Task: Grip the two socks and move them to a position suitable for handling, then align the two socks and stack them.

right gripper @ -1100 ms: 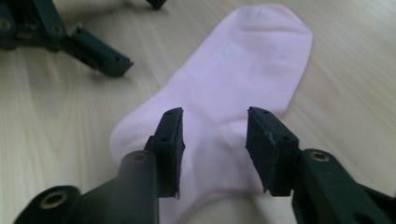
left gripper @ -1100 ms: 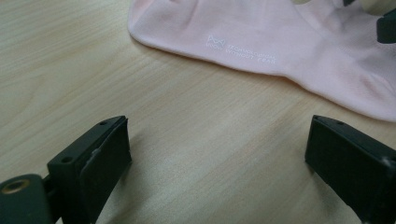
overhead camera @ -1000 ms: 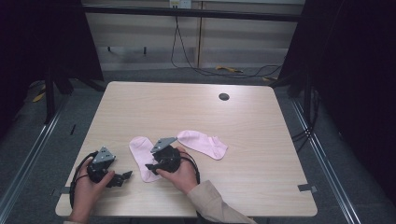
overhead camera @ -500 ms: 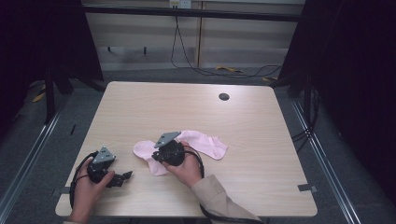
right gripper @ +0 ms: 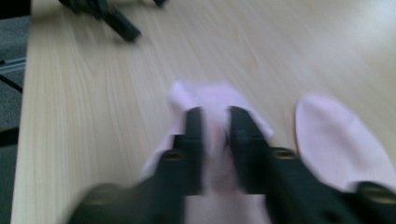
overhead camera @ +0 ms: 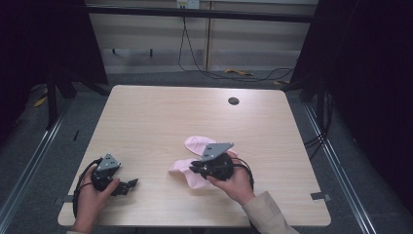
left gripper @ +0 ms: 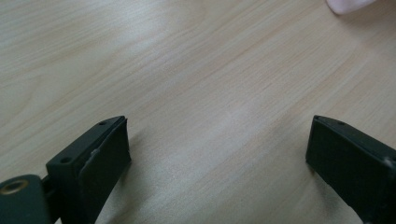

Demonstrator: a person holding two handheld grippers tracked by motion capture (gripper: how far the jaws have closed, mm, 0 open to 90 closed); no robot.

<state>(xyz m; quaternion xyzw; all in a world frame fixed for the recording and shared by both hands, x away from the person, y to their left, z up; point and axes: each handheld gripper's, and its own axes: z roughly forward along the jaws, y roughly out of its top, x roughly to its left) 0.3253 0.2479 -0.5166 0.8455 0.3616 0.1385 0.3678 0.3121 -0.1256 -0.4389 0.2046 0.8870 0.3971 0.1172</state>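
Two pink socks lie near the middle of the wooden table (overhead camera: 160, 117). My right gripper (overhead camera: 194, 168) (right gripper: 215, 114) has one pink sock (overhead camera: 181, 167) (right gripper: 210, 95) bunched between its narrow-set jaws, with the pads against the cloth. The jaws have just been opening a little and the sock is still between them. The other pink sock (overhead camera: 197, 144) (right gripper: 331, 135) lies flat just beyond, partly under the gripper. My left gripper (overhead camera: 127, 185) (left gripper: 217, 140) rests at the front left of the table, open wide over bare wood. A corner of a sock (left gripper: 348, 4) shows far ahead of it.
A dark round cable hole (overhead camera: 233, 101) sits at the back right of the table. Black cables loop from both grippers. Floor rails and a dark frame surround the table. A tape strip (overhead camera: 319, 196) marks the right front edge.
My right gripper closed on the left sock and carried it to the right and slightly up, bunching it beside the other sock. The left gripper stayed in place.
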